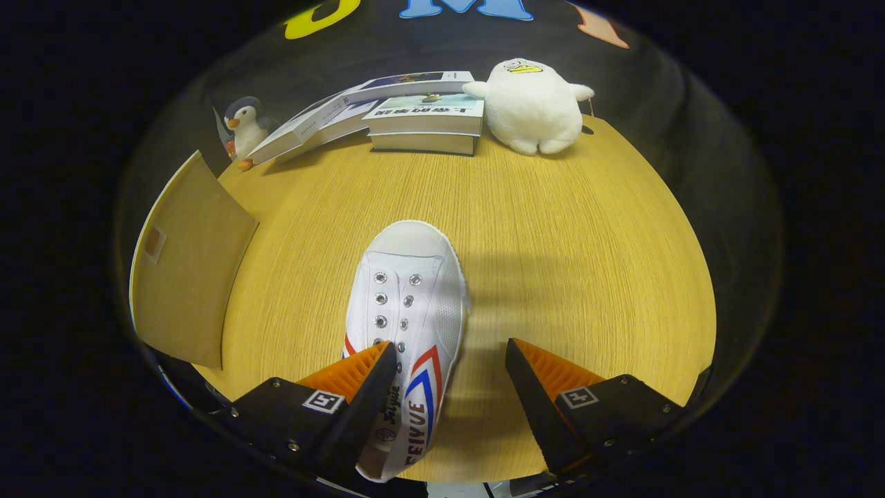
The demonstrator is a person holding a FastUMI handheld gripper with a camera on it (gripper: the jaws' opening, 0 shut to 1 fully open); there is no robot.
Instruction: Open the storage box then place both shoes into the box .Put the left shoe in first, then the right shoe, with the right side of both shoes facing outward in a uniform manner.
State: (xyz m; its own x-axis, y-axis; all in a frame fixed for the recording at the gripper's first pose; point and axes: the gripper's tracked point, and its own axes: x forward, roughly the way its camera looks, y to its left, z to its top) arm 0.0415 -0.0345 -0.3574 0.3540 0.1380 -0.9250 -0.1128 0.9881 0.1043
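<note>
White canvas shoe [406,311] lies on the wooden table [567,263], toe pointing away, its heel end between the fingers but nearer the left one. Gripper [451,366] stands wide open and holds nothing; the left finger overlaps the shoe's side, though contact cannot be confirmed, and the right finger is well apart from it. A cardboard flap [187,270], apparently the box lid, stands open to the left. Recommended: centre the jaws over the shoe's rear, then close evenly so both fingers bear on the sides before lifting. Tool appears angled down at the table from just behind the shoe. Books [425,121] and two plush toys [532,104] sit beyond.
</note>
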